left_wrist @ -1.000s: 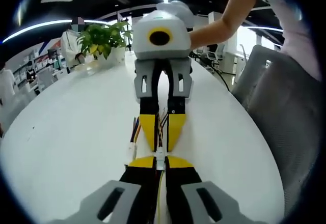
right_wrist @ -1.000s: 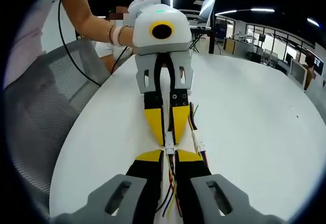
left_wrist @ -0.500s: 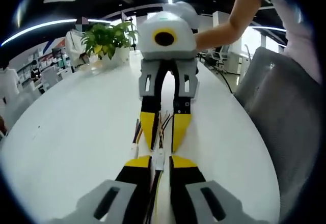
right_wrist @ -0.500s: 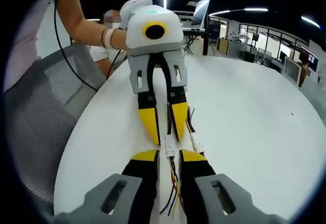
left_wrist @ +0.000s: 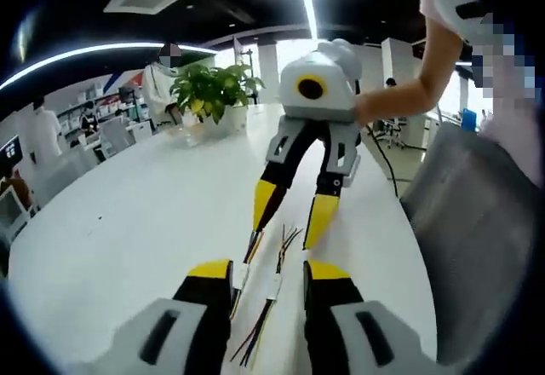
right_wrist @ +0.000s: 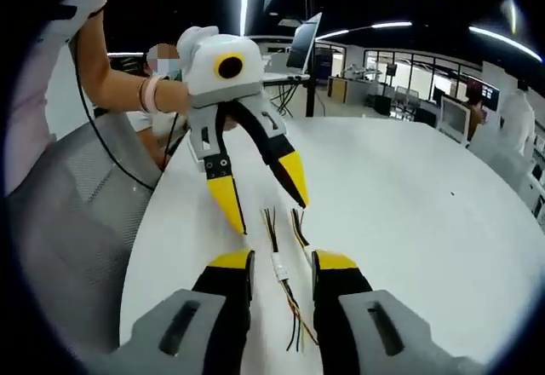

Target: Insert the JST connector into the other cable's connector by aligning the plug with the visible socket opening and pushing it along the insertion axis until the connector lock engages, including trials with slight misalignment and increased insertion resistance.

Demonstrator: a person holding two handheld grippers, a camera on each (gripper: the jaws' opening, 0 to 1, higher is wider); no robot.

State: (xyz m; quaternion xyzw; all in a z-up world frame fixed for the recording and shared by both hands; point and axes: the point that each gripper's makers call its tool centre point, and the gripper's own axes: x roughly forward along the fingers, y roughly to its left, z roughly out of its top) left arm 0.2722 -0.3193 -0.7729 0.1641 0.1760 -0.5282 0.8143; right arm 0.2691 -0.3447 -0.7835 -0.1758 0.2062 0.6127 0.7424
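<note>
A white JST connector pair (left_wrist: 275,286) lies on the white table (left_wrist: 128,222) with coloured wires running out of both ends. It rests between and below my left gripper's (left_wrist: 269,271) open jaws, untouched. The same connector (right_wrist: 278,267) lies between my right gripper's (right_wrist: 283,262) open jaws, also free. A second loose cable (right_wrist: 300,224) lies beside it, and its white end (left_wrist: 241,275) sits next to my left jaw. The right gripper (left_wrist: 291,218) and the left gripper (right_wrist: 268,211) face each other, both lifted off the table with jaws spread.
A potted plant (left_wrist: 210,91) stands at the table's far end. A grey mesh chair (left_wrist: 477,222) sits against the table's edge, and a person's arm (right_wrist: 119,85) reaches over the chair (right_wrist: 60,222). A laptop (right_wrist: 305,43) stands further back. Other people stand in the background.
Both grippers were shut on the two connector halves, nose to nose. They have opened, let go and drawn back and up; the connector now lies on the table.
</note>
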